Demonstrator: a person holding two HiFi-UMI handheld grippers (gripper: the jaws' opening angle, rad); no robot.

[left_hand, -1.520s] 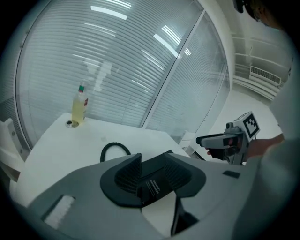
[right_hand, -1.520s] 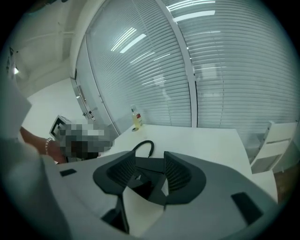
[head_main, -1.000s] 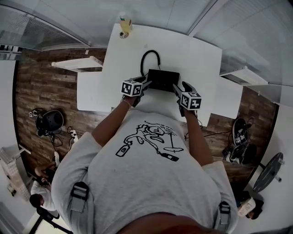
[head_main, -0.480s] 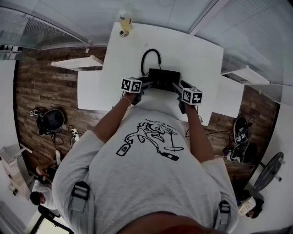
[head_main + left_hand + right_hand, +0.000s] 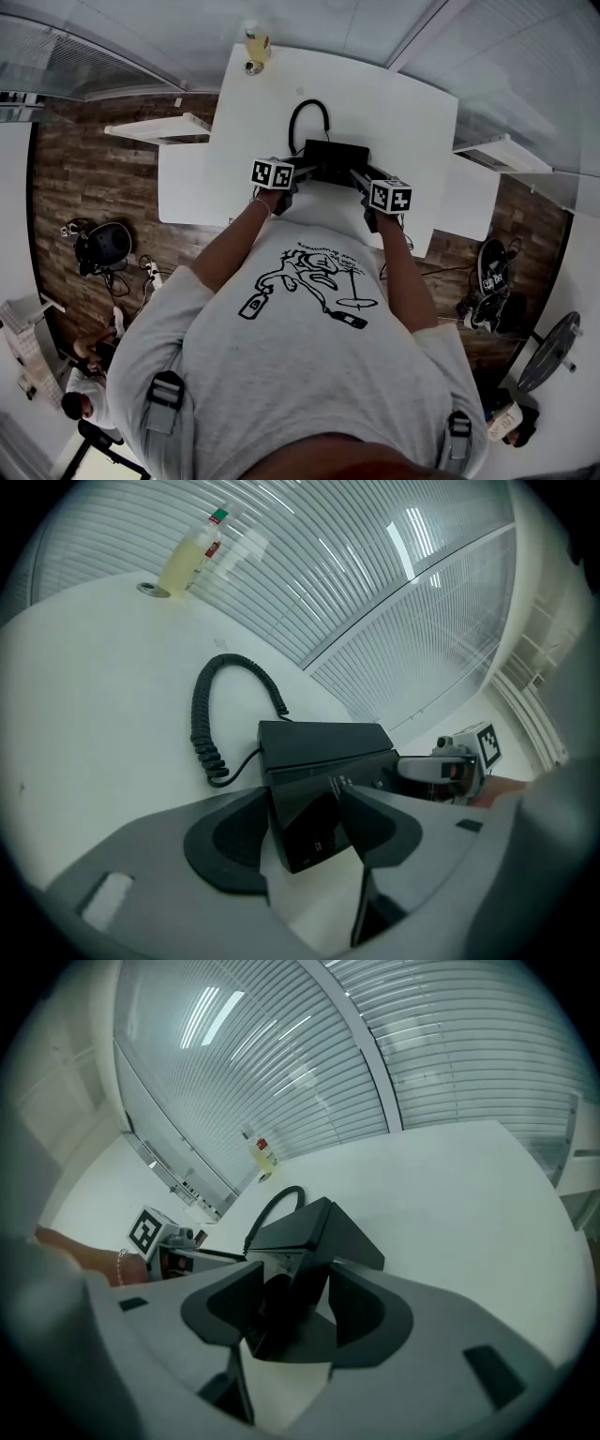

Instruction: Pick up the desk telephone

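Head view: 1 desk telephone point(image 5: 333, 161) sat on the white table point(image 5: 394, 103), toward its 6 o'clock edge. 1 coiled cord point(image 5: 305, 117) at the phone's 12, 1 bottle point(image 5: 256, 42) at the table's 11. 2 grippers: left gripper point(image 5: 302, 172) at the phone's 9, right gripper point(image 5: 359, 178) at its 3. Vs 1 s prior, both had drawn in closer; phone unmoved.

Left gripper view: jaws wide, just opened, phone's end between them, no press evident.

Right gripper view: jaws just narrowed, clamped on the phone's other end.

Grey T-shirt point(image 5: 309, 375) with black cartoon print, black buckled shoulder straps point(image 5: 161, 398), thin wrist bracelet point(image 5: 119, 1266)
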